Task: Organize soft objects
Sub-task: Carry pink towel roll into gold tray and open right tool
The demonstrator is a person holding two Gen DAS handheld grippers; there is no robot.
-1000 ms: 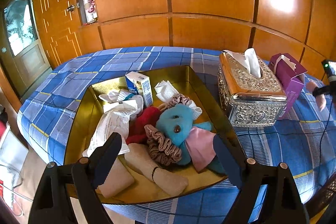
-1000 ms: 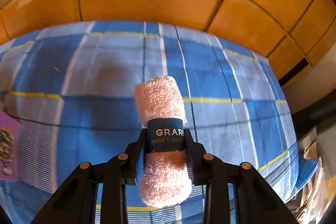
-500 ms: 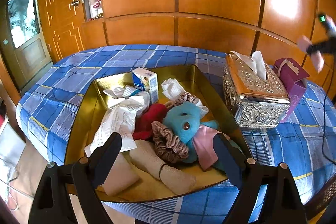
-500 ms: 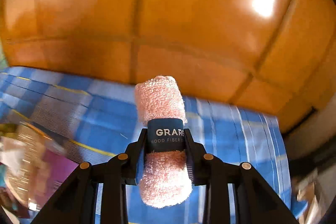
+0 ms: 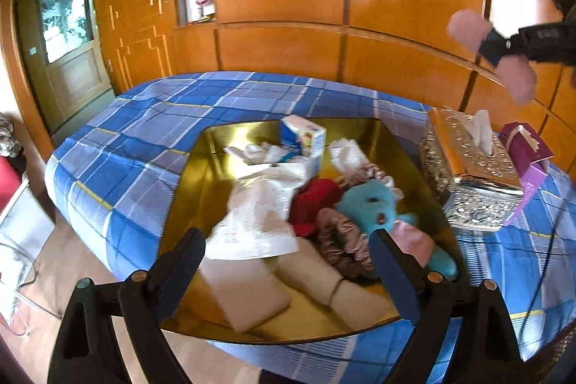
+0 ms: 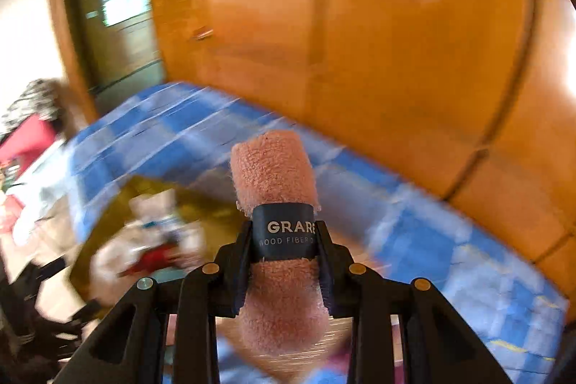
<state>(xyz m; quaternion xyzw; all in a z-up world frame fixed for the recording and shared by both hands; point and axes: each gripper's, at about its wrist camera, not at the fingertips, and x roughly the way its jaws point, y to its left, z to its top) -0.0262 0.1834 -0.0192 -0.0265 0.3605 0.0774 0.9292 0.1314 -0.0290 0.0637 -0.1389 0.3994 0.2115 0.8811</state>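
A gold tray (image 5: 396, 146) lies on the blue plaid bed (image 5: 144, 139). It holds a teal plush (image 5: 367, 200), a red cloth (image 5: 313, 200), a brown scrunchie (image 5: 338, 240), two beige rolled towels (image 5: 248, 294), white paper (image 5: 259, 218) and a small carton (image 5: 306, 137). My left gripper (image 5: 286, 238) hovers over the tray's near edge, its jaws opening and nothing gripped. My right gripper (image 6: 284, 236) is shut on the dark band of a pink rolled towel (image 6: 271, 168). In the left wrist view that pink rolled towel (image 5: 466, 27) is high at the upper right, in the air.
A silver tissue box (image 5: 471, 175) and a purple box (image 5: 529, 161) stand right of the tray. Wooden wall panels run behind the bed, with a door (image 5: 64, 35) at the far left. The blurred tray (image 6: 108, 229) shows at lower left in the right wrist view.
My right gripper has swung up and to the left with the pink towel, from over the bare bedspread towards the tray. The left gripper shifted a little and its jaws widened.
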